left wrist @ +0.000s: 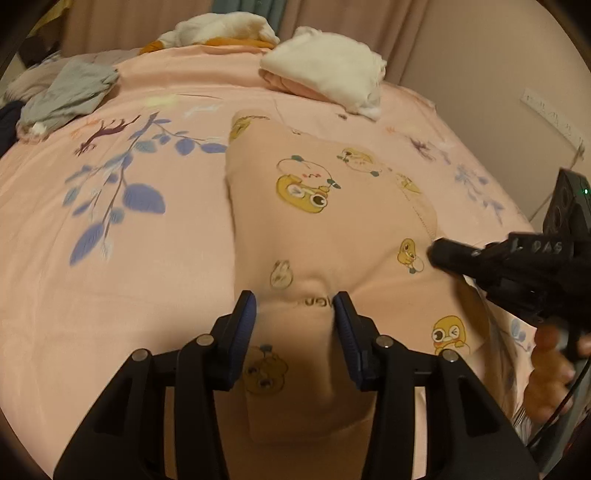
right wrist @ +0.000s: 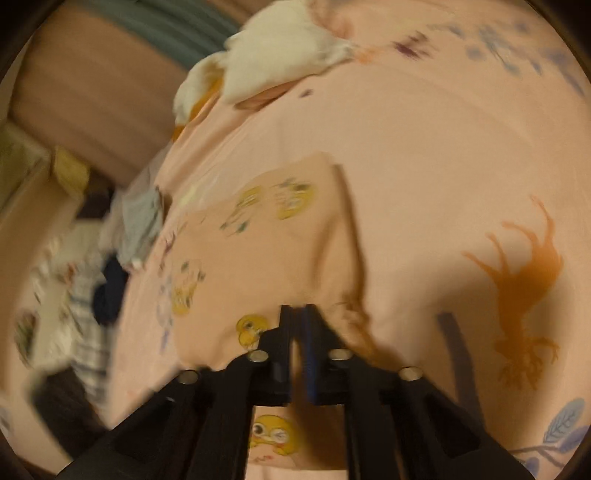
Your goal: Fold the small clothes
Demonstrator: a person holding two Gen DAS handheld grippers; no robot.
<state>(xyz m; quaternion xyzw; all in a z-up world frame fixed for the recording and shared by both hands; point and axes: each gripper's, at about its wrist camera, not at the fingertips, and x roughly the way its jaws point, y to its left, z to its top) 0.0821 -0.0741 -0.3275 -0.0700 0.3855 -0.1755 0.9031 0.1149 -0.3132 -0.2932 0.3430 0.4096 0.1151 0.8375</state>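
Observation:
A small pink garment with yellow cartoon ducks lies on the pink bedsheet. My left gripper has its jaws apart, with a raised bunch of the garment's near edge between the blue pads. My right gripper comes in from the right, its tip at the garment's right edge. In the right wrist view the right gripper is shut on the garment, cloth pinched between the fingers. That view is blurred.
A white and pink folded pile sits at the far side of the bed, another white and orange heap behind it. Grey clothes lie at the far left. Curtains and a wall stand behind the bed.

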